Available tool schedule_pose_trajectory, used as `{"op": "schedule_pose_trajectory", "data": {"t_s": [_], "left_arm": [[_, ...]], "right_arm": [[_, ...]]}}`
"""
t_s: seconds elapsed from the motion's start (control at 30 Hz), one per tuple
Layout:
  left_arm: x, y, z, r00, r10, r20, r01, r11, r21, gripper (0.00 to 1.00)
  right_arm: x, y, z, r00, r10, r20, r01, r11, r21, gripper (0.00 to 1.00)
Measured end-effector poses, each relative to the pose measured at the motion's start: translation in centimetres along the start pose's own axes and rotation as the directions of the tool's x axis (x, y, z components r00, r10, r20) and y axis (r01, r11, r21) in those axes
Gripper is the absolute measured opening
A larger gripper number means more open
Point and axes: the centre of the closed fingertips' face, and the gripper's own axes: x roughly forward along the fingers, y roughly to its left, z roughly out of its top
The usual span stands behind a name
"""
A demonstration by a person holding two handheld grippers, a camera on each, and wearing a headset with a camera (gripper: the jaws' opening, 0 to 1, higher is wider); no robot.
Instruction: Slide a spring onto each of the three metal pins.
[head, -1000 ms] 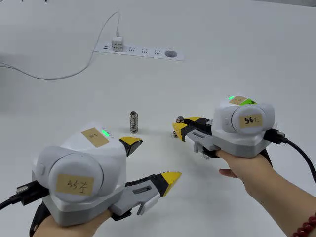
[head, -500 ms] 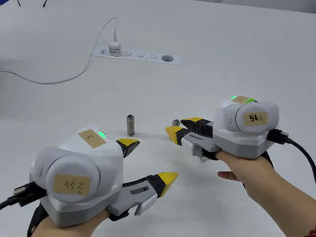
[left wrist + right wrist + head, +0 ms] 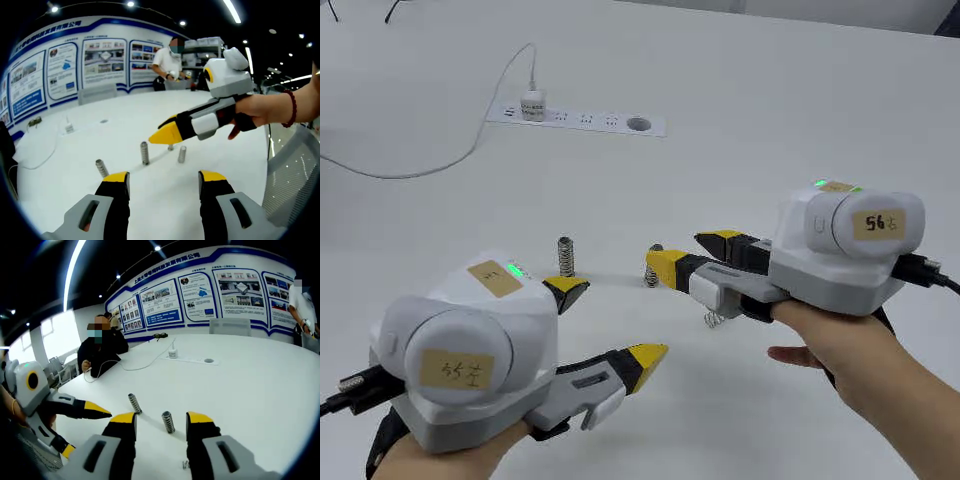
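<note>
Holding the left gripper (image 3: 610,322) low over the white table (image 3: 800,130), jaws spread wide and gripping nothing, the farther yellow tip hovering near the first sprung pin (image 3: 565,256), which is standing upright. Pointing the right gripper (image 3: 690,252) across toward the left one, jaws parted and likewise empty, one tip sitting just beside the second sprung pin (image 3: 653,270), also upright. Hanging above a thin spring (image 3: 713,320) on the table under the right gripper's body; not possible to tell whether on a pin. Facing a power strip (image 3: 575,117) well beyond, charger (image 3: 532,103) plugged in.
</note>
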Motion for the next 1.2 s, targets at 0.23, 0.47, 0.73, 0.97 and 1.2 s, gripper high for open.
{"op": "schedule_pose_trajectory", "data": {"t_s": [0.23, 0.47, 0.73, 0.97, 1.2], "left_arm": [[1.1, -0.8, 0.1, 0.9995, -0.031, -0.007, 0.031, 0.999, 0.036, 0.57], [2.0, -1.6, -0.1, 0.9984, -0.053, -0.017, 0.054, 0.997, 0.046, 0.56], [3.3, -2.1, -0.4, 0.9974, -0.067, -0.029, 0.069, 0.992, 0.102, 0.53], [4.8, -2.5, -0.4, 0.9957, -0.087, -0.032, 0.091, 0.988, 0.123, 0.50], [6.4, -3.2, -0.2, 0.9932, -0.110, -0.040, 0.114, 0.984, 0.139, 0.47]], "right_arm": [[-1.8, -0.4, 0.6, 0.9997, -0.016, 0.018, 0.016, 1.000, 0.017, 0.45], [-3.7, -0.5, 0.6, 0.9988, -0.017, 0.047, 0.016, 1.000, 0.018, 0.49], [-5.7, -1.4, 0.0, 0.9972, -0.038, 0.064, 0.035, 0.999, 0.039, 0.52], [-7.1, -1.7, -0.6, 0.9969, -0.031, 0.073, 0.028, 0.999, 0.034, 0.53], [-8.4, -1.8, -0.7, 0.9957, -0.012, 0.091, 0.009, 1.000, 0.024, 0.55]]}}
